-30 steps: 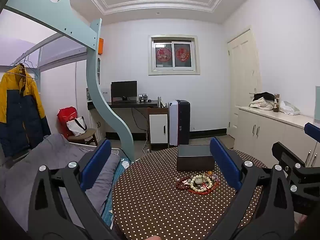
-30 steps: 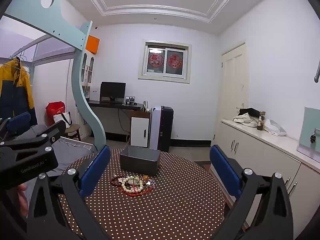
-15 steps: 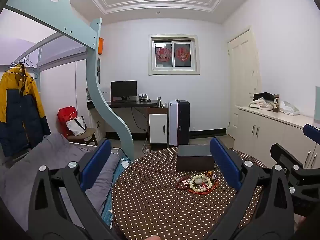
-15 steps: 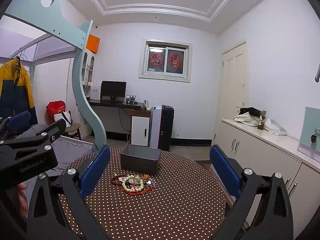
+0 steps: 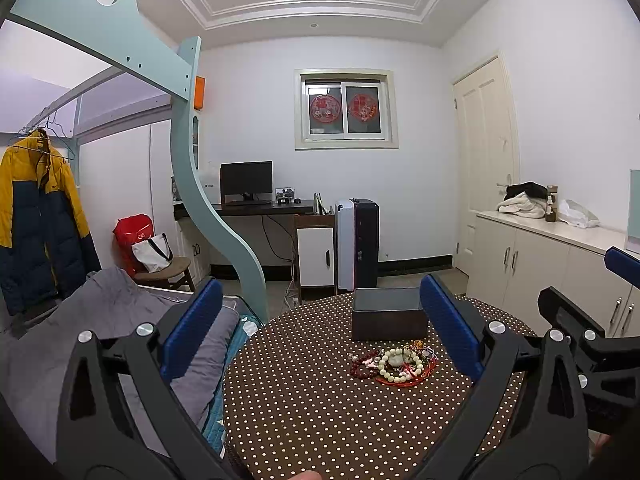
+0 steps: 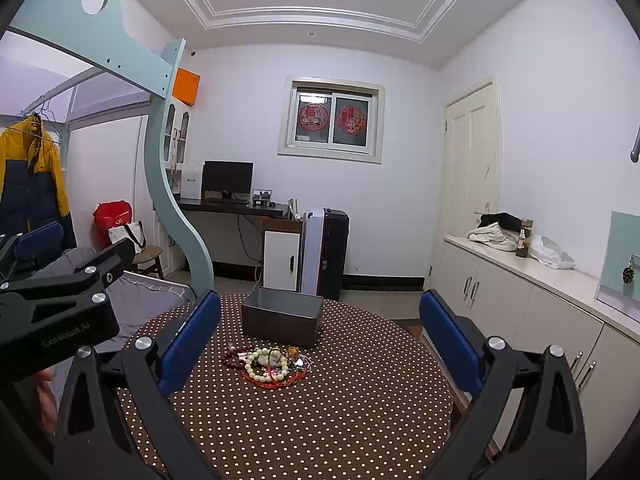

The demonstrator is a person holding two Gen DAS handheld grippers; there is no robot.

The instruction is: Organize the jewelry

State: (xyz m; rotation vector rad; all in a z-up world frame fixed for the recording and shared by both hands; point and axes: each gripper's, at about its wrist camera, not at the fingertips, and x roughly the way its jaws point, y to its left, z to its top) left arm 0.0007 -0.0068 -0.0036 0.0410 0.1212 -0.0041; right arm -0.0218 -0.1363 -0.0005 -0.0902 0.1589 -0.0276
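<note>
Dark box [image 6: 281, 315] one; bead heap [image 6: 267, 363] beside; left claw [image 5: 320, 328], right claw [image 6: 320, 330] wide, empty.

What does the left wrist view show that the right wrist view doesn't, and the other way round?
Only the left wrist view: the right gripper's black frame at its right edge, and the bed's teal bedding beside the table.

Only the right wrist view: the left gripper's body at its left edge, a hand beneath it, a pinecone hanging on the far right, and down into the dark box, which looks empty.

Both: the polka-dot table, the box, and the pile of bead bracelets in front of it, untouched, with both sets of fingers open.
</note>
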